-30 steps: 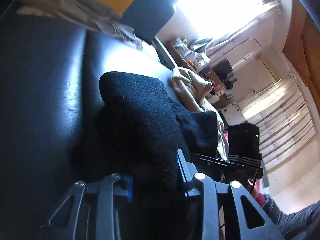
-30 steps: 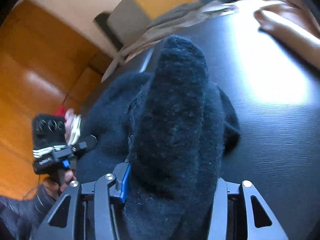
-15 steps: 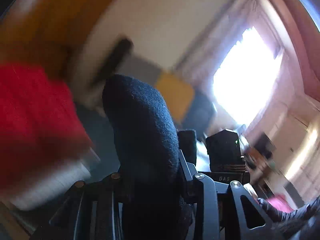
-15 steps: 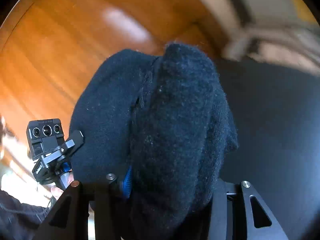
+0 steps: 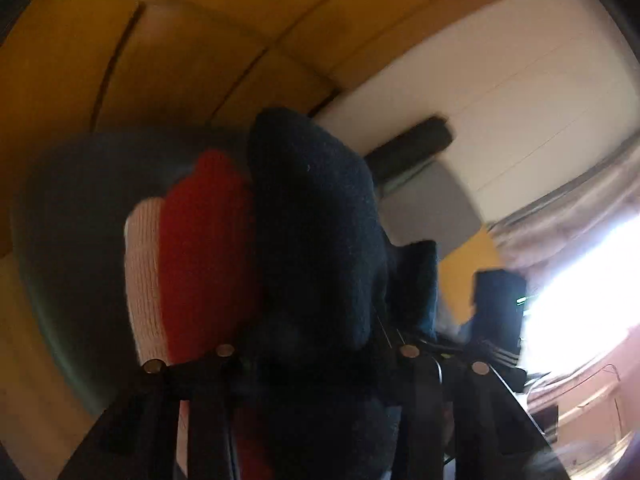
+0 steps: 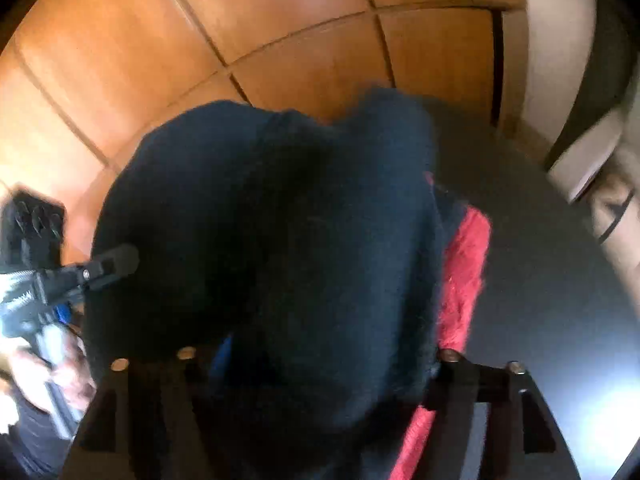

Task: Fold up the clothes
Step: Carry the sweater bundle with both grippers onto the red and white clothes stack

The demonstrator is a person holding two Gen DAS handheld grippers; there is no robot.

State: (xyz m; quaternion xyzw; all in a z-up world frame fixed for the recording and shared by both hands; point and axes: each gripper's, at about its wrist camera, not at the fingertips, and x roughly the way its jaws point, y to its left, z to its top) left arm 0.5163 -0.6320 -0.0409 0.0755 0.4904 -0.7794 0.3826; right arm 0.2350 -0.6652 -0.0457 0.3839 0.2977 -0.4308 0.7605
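Left gripper [image 5: 316, 356] pinching black fleece garment [image 5: 316, 216], right gripper [image 6: 316, 356] clamped on same fleece, red knit [image 5: 200, 248] just beside, wooden panels [image 6: 280, 32] beyond.

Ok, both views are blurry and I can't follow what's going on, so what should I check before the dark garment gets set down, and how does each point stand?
1. Left tool gripping the dark garment: ok, fabric is bunched between its fingers.
2. Right tool gripping the same garment: ok, cloth fills its jaws.
3. Landing spot free: not ok, a red and white knit lies right beside the garment on the dark surface.
4. Tools clear of each other: ok, the left one shows at the edge of the right view, apart.
5. Garment folded evenly: cannot tell, it blocks both views.
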